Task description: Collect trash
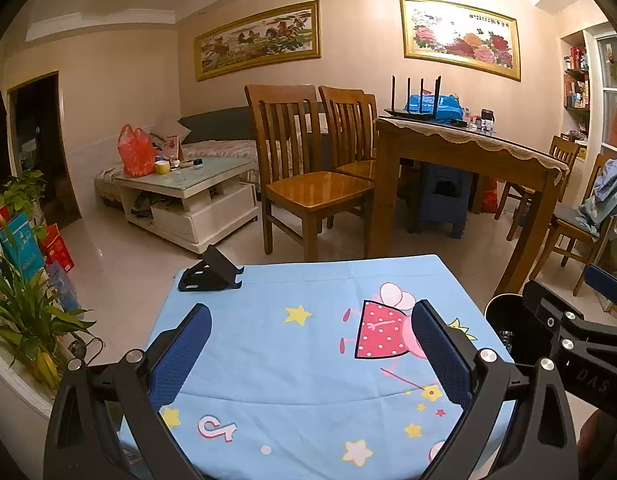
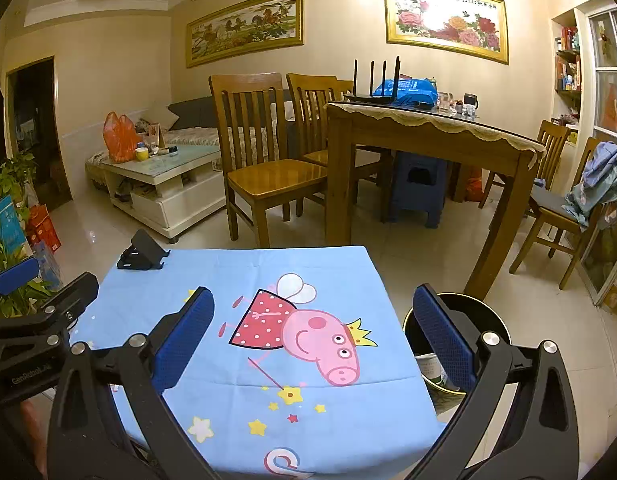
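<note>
A small table under a light blue cartoon pig cloth [image 1: 308, 360] [image 2: 244, 360] lies in front of both grippers. My left gripper [image 1: 310, 354] is open and empty above the cloth. My right gripper [image 2: 314, 338] is open and empty over the cloth's right edge. A black round trash bin [image 2: 488, 312] stands on the floor right of the table, with a paper cup [image 2: 430, 368] and other trash inside. The bin's rim [image 1: 500, 304] shows in the left wrist view, partly hidden by the right gripper's body. No loose trash shows on the cloth.
A black phone stand [image 1: 210, 272] [image 2: 142, 256] sits at the cloth's far left corner. Wooden chairs [image 1: 308, 176] and a dining table [image 1: 468, 148] stand beyond. A white coffee table [image 1: 188, 196] is far left. Potted plants [image 1: 24, 312] stand at the left.
</note>
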`<state>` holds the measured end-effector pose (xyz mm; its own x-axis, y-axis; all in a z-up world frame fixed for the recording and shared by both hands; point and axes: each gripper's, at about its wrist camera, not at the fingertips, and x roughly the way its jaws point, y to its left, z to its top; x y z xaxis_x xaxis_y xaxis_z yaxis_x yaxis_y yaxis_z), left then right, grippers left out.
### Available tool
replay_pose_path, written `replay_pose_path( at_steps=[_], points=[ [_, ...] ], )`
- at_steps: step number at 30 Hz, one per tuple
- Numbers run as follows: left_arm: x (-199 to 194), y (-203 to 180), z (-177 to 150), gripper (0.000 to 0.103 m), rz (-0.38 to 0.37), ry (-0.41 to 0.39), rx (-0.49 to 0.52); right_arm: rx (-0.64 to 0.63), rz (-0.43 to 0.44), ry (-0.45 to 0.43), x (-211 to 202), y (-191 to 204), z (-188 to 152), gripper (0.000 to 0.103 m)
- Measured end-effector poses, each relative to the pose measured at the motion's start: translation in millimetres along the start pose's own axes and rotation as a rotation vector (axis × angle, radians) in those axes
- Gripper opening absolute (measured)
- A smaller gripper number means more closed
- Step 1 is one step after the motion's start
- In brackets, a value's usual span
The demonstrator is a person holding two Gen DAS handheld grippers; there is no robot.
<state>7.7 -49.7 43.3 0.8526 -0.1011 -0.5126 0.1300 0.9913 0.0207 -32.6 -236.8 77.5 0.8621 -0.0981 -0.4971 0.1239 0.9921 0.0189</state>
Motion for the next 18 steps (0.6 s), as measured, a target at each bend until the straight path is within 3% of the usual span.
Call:
replay_pose_path(
  at_steps=[18],
  points=[
    [-0.3, 4.0, -1.7, 0.096, 0.001, 0.003, -0.001, -0.001, 0.0, 0.002, 1.0, 2.0, 0.0, 0.098]
  ],
)
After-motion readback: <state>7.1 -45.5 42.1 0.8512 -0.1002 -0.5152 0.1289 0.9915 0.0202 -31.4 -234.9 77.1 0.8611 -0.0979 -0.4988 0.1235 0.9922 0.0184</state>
